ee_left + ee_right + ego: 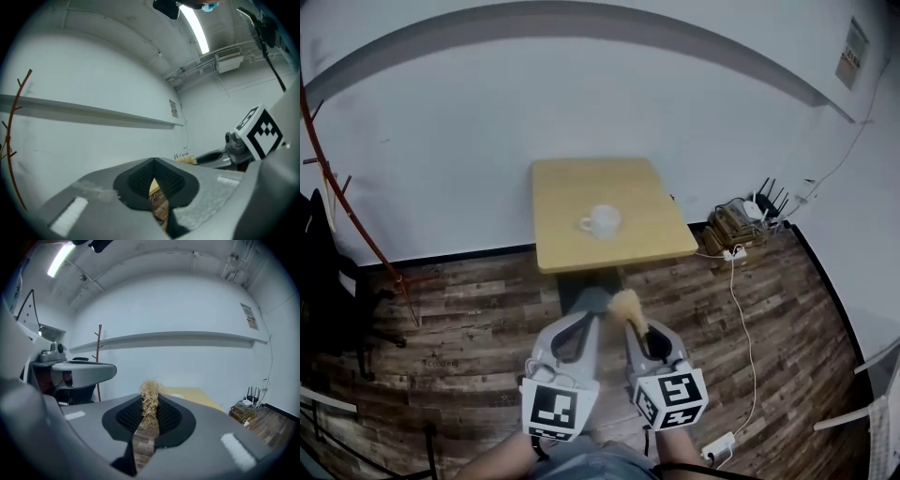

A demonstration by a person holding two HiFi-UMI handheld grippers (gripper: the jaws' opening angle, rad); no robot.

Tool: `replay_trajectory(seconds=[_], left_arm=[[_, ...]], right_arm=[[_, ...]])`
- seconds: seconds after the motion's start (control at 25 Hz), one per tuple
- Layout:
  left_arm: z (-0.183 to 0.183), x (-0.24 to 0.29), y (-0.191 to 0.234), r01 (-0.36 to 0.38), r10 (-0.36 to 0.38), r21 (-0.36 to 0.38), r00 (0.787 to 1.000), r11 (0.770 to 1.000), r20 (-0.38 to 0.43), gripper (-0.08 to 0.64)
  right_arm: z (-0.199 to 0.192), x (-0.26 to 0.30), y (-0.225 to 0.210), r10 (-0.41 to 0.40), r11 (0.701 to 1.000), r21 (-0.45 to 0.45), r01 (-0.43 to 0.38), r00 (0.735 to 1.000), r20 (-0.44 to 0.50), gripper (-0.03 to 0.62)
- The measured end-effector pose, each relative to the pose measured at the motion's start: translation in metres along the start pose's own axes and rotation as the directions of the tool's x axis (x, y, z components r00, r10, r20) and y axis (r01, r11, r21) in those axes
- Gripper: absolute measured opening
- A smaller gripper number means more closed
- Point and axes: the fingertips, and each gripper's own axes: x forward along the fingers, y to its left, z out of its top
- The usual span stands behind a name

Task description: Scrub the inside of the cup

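A white cup (602,221) stands near the middle of a small light-wood table (572,192), well ahead of both grippers. My left gripper (587,317) is held over the wooden floor short of the table. In the left gripper view (153,162) its pads meet with nothing between them. My right gripper (634,324) is beside it, shut on a straw-coloured fibre scrubber (625,305). The scrubber tuft (150,399) sticks up from between the pads in the right gripper view, with the table (194,396) beyond it.
A reddish coat stand (342,202) and a dark chair (323,281) are at the left. Routers and a power strip (748,223) sit on the floor right of the table, with a white cable (742,309) running back. A ledge (187,337) runs along the white wall.
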Motion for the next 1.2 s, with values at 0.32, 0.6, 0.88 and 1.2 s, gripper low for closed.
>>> replay_trajectory(seconds=[0.32,0.6,0.88,1.2], left_arm=[[0.001,0.015,0.027,0.011,-0.010,-0.026,0.999,1.000,0.033,0.020],[-0.013,0.028,0.037,0.008,-0.008,-0.051,1.000,0.999,-0.001,0.020],[-0.037,0.061,0.041,-0.007,0.004,-0.056,0.998,0.998,-0.066,0.020],[-0.052,0.136,0.043,-0.036,0.027,-0.065,0.991,0.997,-0.132,0.020]], right_arm=[[0.017,0.026,0.004,-0.020,0.999,-0.036,0.021,1.000,0.012,0.064],[0.014,0.041,-0.007,-0.029,0.999,-0.034,0.028,1.000,-0.013,0.064],[0.000,0.062,-0.030,-0.024,0.999,-0.026,0.023,0.999,-0.031,0.064],[-0.016,0.111,-0.097,-0.003,0.998,0.057,0.006,0.999,-0.049,0.064]])
